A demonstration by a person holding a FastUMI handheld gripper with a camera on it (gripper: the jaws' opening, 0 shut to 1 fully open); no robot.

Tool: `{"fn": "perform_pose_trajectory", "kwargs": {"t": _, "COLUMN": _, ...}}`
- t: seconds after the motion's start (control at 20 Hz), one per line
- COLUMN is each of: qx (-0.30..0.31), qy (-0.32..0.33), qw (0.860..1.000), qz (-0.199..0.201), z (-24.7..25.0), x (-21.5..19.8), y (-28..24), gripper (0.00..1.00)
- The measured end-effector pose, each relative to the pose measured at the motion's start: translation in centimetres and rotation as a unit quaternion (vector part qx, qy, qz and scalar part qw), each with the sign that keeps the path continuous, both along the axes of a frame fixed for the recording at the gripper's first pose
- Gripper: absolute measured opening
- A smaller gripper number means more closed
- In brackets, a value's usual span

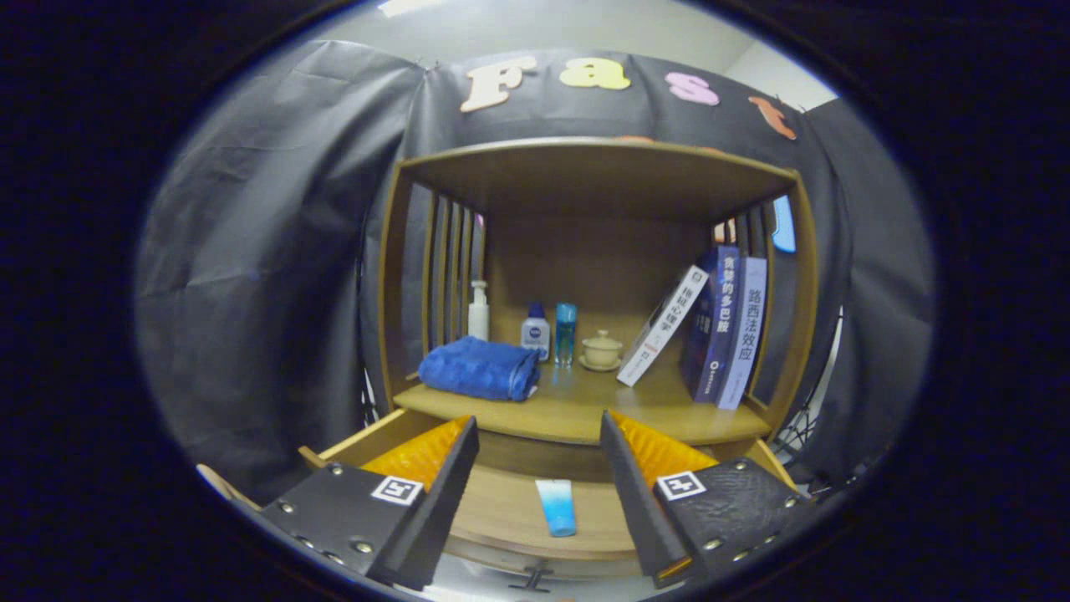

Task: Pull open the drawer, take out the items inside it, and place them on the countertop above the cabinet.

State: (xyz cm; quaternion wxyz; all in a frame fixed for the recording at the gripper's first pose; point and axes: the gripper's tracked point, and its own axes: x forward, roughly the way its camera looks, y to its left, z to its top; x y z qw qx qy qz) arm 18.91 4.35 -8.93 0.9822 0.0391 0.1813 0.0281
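Black cloth hangs behind and to both sides of a wooden cabinet [585, 180], whose open shelf serves as the countertop [577, 405] where the drawer's contents are meant to end up. Below it the drawer [501, 510] stands pulled out, so the opening step looks done. On the countertop, three books [719, 330] lean against the right side, probably propped there to stay upright, and a folded blue towel [478, 368] lies at the left. Behind it stand a white pump bottle [478, 311], a small white bottle with a blue cap [535, 331], a slim blue bottle [566, 333] and a little lidded cup on a saucer [602, 349], ranged along the back so the front strip stays bare for what comes out. A small blue tube [557, 507] lies flat on the drawer floor, the item to take out. The gripper [539, 435] hovers above the drawer, fingers spread wide, holding nothing, with the tube between them and lower down.
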Motion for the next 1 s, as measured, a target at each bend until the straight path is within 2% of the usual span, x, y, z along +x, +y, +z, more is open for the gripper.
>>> {"fn": "perform_pose_trajectory", "kwargs": {"t": 0.15, "qx": -0.02, "qy": 0.078, "qw": 0.996, "qz": 0.031, "z": -3.4, "x": 1.6, "y": 0.7, "gripper": 0.91}}
{"fn": "perform_pose_trajectory", "kwargs": {"t": 0.25, "qx": -0.02, "qy": 0.132, "qw": 0.99, "qz": 0.054, "z": -6.1, "x": 1.8, "y": 1.6, "gripper": 0.91}}
{"fn": "perform_pose_trajectory", "kwargs": {"t": 0.4, "qx": -0.041, "qy": 0.196, "qw": 0.977, "qz": 0.068, "z": -10.3, "x": 2.2, "y": 1.7, "gripper": 0.91}}
{"fn": "perform_pose_trajectory", "kwargs": {"t": 0.75, "qx": -0.077, "qy": 0.296, "qw": 0.948, "qz": 0.09, "z": -16.7, "x": 2.8, "y": 1.7, "gripper": 0.92}}
{"fn": "perform_pose_trajectory", "kwargs": {"t": 1.0, "qx": -0.091, "qy": 0.362, "qw": 0.92, "qz": 0.117, "z": -18.9, "x": 1.9, "y": 1.4, "gripper": 0.93}}
